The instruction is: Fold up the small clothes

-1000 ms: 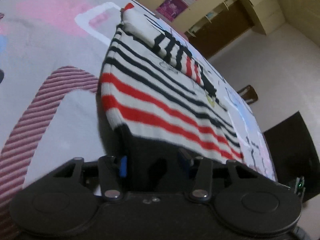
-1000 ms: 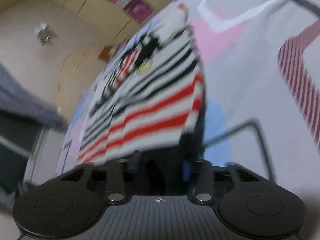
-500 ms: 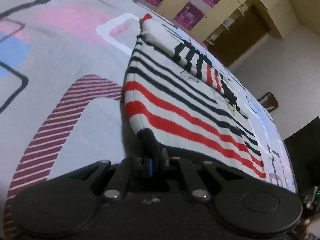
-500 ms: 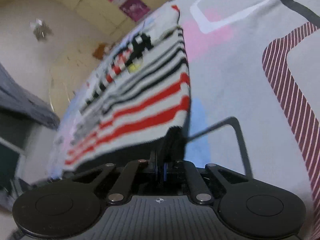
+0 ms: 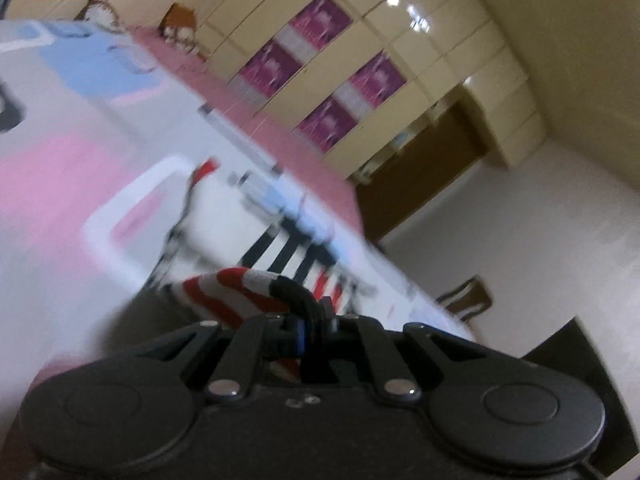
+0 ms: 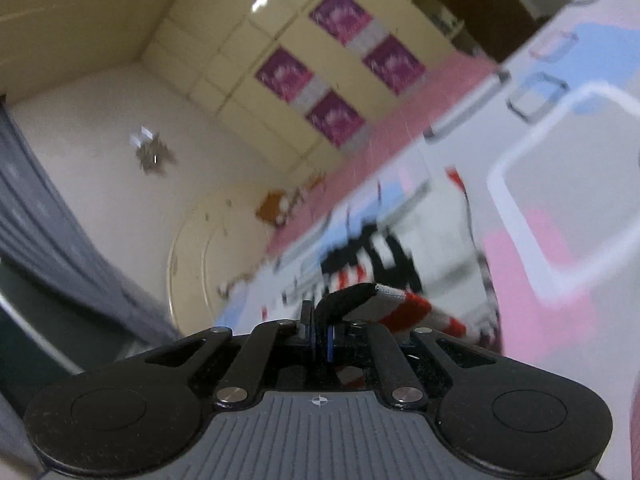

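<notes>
Delta: both grippers have lifted the hem off the bed since a second ago; the views that looked down on flat stripes now tilt up toward the wall, with motion blur.
Left gripper (image 5: pixel 316 322): jaws closed, pinching the black hem band of the striped garment (image 5: pixel 236 292).
Right gripper (image 6: pixel 320 328): jaws closed, pinching the same black band at the other corner; the striped edge curls over beside it.
Garment location: near edge raised in both grips, the rest lying on the bed sheet (image 5: pixel 60 184) ahead, a folded sleeve part with black and red bars visible beyond the hem.
Progress: my read is mid-fold. Sleeves look tucked in already, hem picked up, bottom-to-top fold not yet laid down.
Left to do: likely carry the hem forward over the body, set it down, release, perhaps smooth.
Surroundings: wardrobe (image 6: pixel 320 80) with purple panels on the far wall, chair (image 5: pixel 466 298) past the bed's edge, grey curtain (image 6: pixel 60 260) on the right view's left side.
Obstructions: nothing on the sheet in the fold path, as far as the blur allows.
Risk: uneven corner height could skew the fold.
</notes>
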